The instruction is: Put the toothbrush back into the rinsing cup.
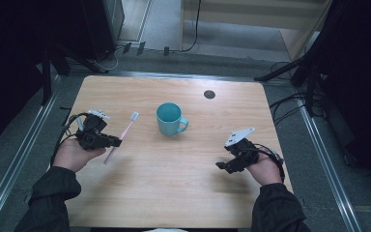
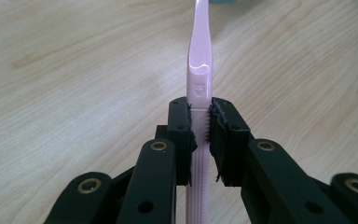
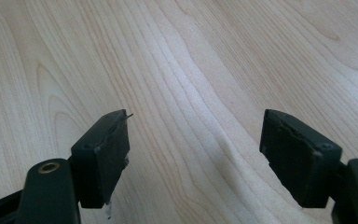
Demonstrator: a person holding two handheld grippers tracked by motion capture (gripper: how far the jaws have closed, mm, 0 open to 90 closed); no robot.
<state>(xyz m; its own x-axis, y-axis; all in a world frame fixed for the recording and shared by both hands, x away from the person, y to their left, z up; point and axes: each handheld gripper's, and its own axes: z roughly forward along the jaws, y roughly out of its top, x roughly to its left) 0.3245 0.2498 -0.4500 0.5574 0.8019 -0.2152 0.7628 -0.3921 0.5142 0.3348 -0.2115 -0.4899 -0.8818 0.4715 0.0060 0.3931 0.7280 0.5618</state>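
A pink toothbrush lies slanted at the left of the wooden table, its bristle head toward the far right. My left gripper is shut on its handle; in the left gripper view the ribbed pads squeeze the pink handle, which runs on away from the jaws. A teal mug stands near the table's middle, its handle to the right. My right gripper rests low at the right. Its jaws stand wide apart over bare wood in the right gripper view, with nothing between the fingertips.
A small dark round hole sits near the table's far edge. Cables and black stand legs lie on the floor around the table. A person's dark sleeves come in at the front.
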